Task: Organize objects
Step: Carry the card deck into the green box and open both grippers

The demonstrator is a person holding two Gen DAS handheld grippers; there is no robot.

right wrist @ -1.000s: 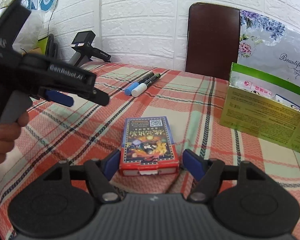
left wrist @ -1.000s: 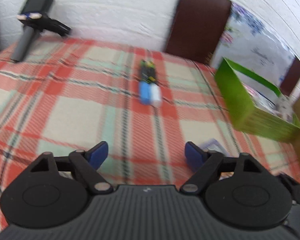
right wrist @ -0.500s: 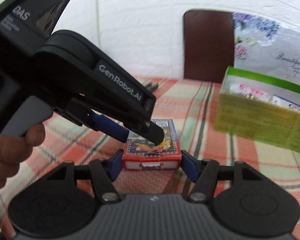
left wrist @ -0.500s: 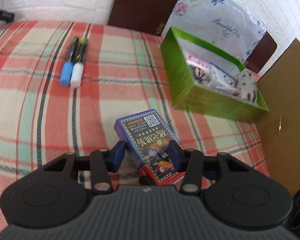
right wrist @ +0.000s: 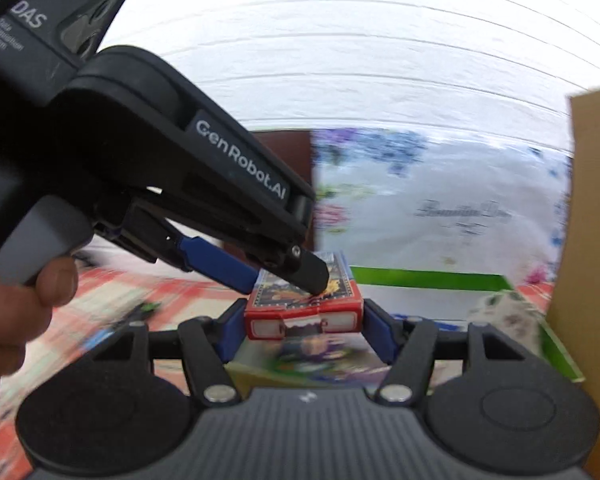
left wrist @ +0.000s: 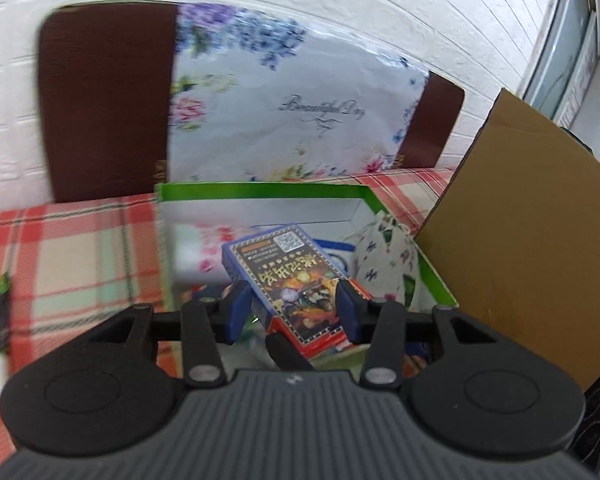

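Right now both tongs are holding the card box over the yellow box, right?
Not quite: the box underneath is green, not yellow, as the left wrist view shows. Both tongs, left and right, do hold the card box over it.

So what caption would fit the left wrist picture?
Both claws carry a card box above an open green box on a plaid tablecloth.

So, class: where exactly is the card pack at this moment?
In both wrist views the card pack is off the table, gripped between the left gripper and right gripper, above the open green box, beside the cardboard sheet.
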